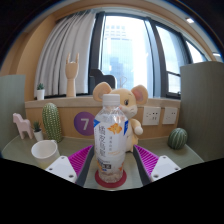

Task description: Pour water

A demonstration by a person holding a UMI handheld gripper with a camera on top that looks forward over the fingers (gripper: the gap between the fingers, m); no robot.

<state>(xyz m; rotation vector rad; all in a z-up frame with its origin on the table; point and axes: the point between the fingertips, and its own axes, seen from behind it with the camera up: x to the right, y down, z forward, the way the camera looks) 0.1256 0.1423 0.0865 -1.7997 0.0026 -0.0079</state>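
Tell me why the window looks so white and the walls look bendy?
Gripper view: daylight floods the window, washing its panes white; the wide lens bows the walls and sill into curves; the bottle between the tongs stays sharp and evenly lit, its cap in front of the plush mouse.

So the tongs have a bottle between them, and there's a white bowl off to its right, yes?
Not quite: the gripper view shows the white bowl to the left of the bottle, near a small cactus. The rest holds: the bottle stands between the tongs.
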